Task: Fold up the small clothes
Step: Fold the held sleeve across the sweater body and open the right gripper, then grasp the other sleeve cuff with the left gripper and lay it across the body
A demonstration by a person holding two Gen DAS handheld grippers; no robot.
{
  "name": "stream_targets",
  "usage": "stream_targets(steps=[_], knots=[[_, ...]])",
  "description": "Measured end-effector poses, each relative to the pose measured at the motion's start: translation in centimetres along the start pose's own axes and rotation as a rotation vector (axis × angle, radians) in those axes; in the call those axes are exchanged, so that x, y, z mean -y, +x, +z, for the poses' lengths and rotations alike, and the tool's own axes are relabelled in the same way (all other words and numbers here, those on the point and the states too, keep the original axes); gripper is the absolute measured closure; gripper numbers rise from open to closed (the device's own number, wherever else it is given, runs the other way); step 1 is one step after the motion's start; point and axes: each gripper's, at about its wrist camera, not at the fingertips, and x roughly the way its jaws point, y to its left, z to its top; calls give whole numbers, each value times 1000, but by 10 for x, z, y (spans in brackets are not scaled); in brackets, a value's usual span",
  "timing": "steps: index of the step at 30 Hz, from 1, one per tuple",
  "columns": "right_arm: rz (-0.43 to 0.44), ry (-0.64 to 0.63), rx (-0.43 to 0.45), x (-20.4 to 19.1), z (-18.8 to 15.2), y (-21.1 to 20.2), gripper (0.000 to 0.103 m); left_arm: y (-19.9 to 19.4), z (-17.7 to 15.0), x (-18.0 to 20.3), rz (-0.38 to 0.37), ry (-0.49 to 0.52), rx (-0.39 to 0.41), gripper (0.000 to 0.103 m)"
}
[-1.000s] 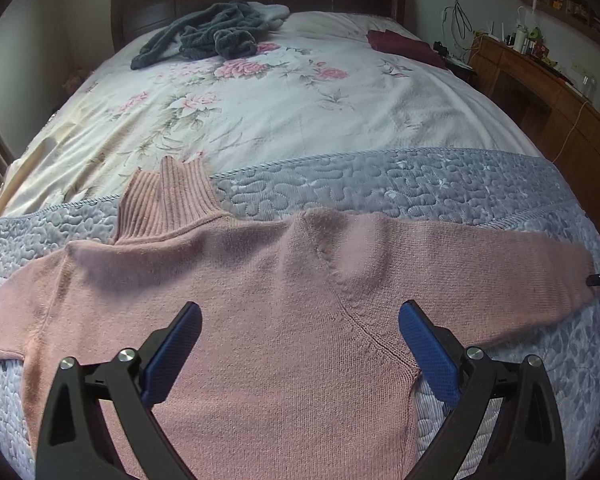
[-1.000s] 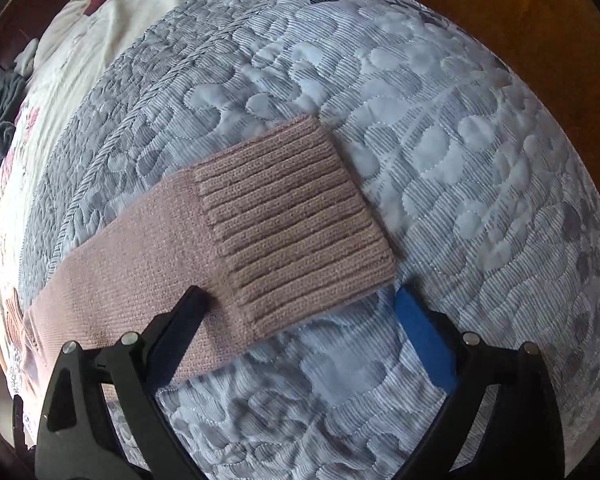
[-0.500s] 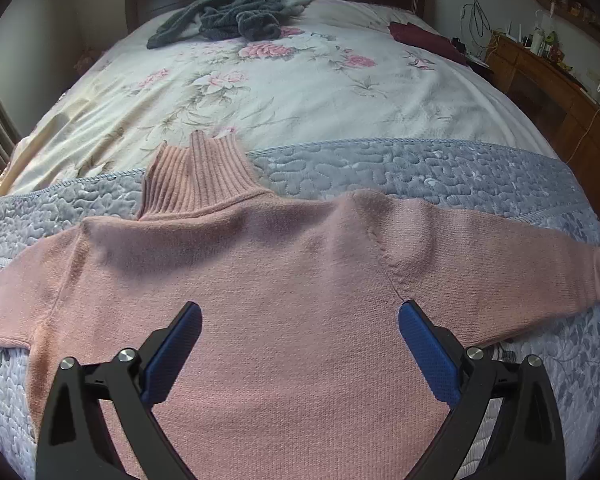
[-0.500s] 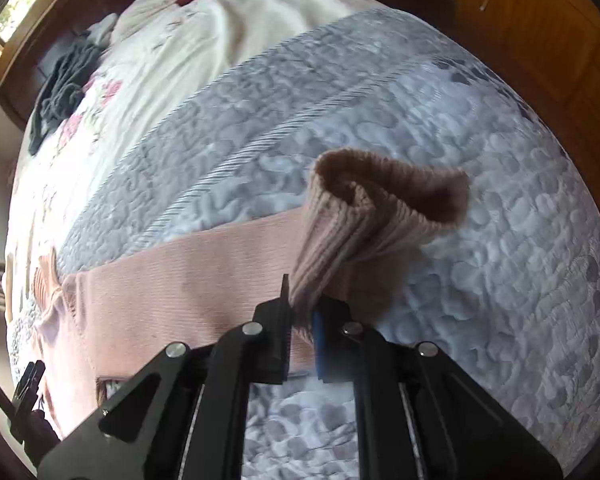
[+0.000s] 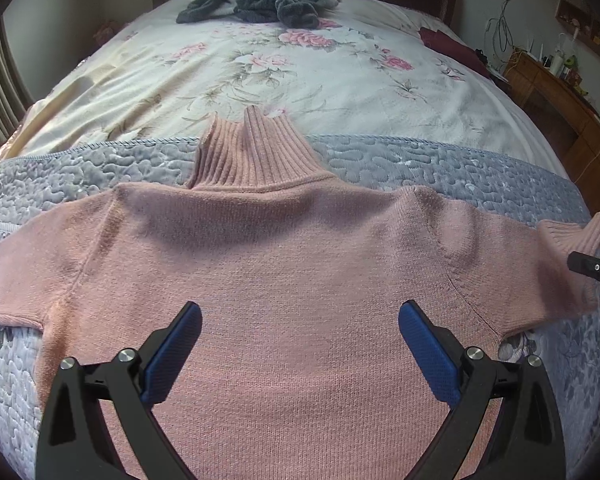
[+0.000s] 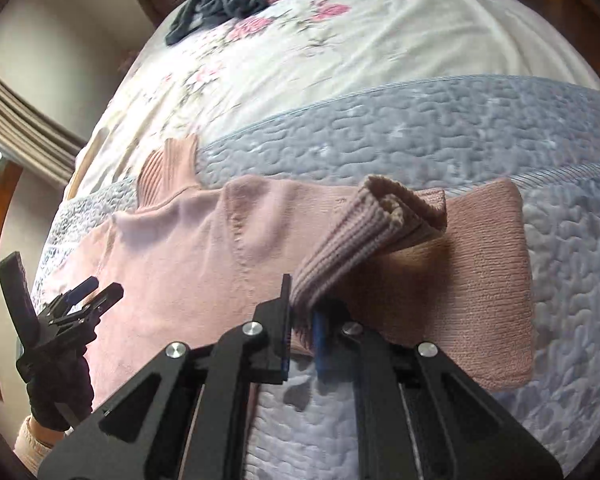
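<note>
I have the bed (image 5: 340, 92) under both cameras, floral sheet at the far end and a grey quilt (image 5: 440, 164) across the near end. On that quilt lies the pink sweater (image 5: 292, 272), spread flat on its back or front, I can't say which, with the ribbed collar (image 5: 256, 152) pointing away from me toward the headboard and the two sleeves running out sideways. So its long axis at this moment is sleeve to sleeve, across my view, and the body comes toward me.

The relation that matters is on my right. The right sleeve (image 6: 480, 264) stretches away from the body, and the right tongs (image 6: 302, 320) are shut tight on its ribbed cuff (image 6: 364, 236), which stands lifted and doubled back over the sleeve, toward the chest. From the tongs, the body of the sweater lies to the left, so I judge the coming move is a carry leftward, along the sleeve's own line, to lay the cuff across the chest.

The left tongs (image 5: 300, 352) hang spread wide above the middle of the sweater's body, gripping nothing. They are nearer the left sleeve, so that fold should fall to them.

A grey garment (image 5: 260, 0) is heaped near the headboard, well apart from the work.
</note>
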Motion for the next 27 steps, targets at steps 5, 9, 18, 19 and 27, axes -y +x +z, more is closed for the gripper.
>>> stream_targets(steps=[5,9,18,19,27], knots=[[-25,-81,-68,-42,-5,39,95,0,0,-8,-6,0,-12,4],[-33,-87,-115,-43,-11,61,93,3,-2,-9,-10,7,-22,4],[186,-127,-214,-41,-52,46,59,14,-6,6,-73,3,-69,4],[186,-123,-204,-36,-56,39,59,16,-7,11,-91,4,-80,4],[134,-6,-90,25,-88,-15,59,52,-9,63,-201,-10,-203,6]])
